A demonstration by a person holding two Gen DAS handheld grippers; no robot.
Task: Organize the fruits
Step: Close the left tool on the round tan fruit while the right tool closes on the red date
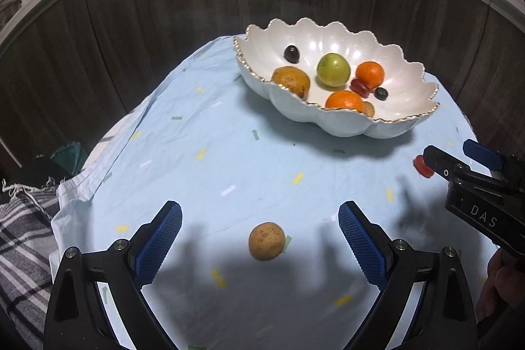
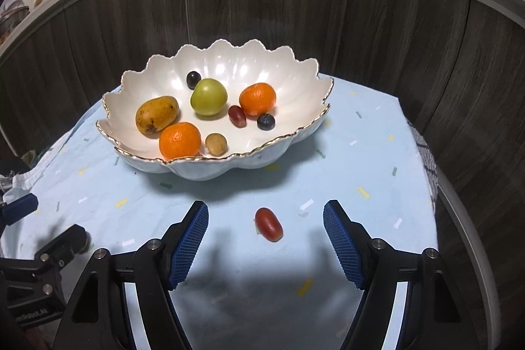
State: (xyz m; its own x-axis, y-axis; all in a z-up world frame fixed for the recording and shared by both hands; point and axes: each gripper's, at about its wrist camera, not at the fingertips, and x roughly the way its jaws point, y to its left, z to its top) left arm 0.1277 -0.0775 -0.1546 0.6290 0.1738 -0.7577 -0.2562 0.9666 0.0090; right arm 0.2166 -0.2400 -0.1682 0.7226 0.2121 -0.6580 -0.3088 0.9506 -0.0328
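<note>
A white scalloped bowl (image 2: 295, 133) with a gold rim stands on the blue cloth and also shows in the left wrist view (image 1: 393, 123). It holds a mango (image 2: 157, 114), a green apple (image 2: 208, 96), two oranges, a dark grape, a red grape, a blueberry and a small brown fruit. My left gripper (image 1: 260, 236) is open, its jaws on either side of a small brown round fruit (image 1: 266, 241) lying on the cloth. My right gripper (image 2: 265, 227) is open around a red grape (image 2: 269, 224) lying on the cloth; the right gripper also shows in the left wrist view (image 1: 456, 164).
The table is covered with a light blue cloth (image 2: 361, 173) with small coloured marks. A dark wood-panelled counter wall (image 2: 361, 22) curves behind the table. A plaid cloth (image 1: 23, 238) hangs at the table's left edge.
</note>
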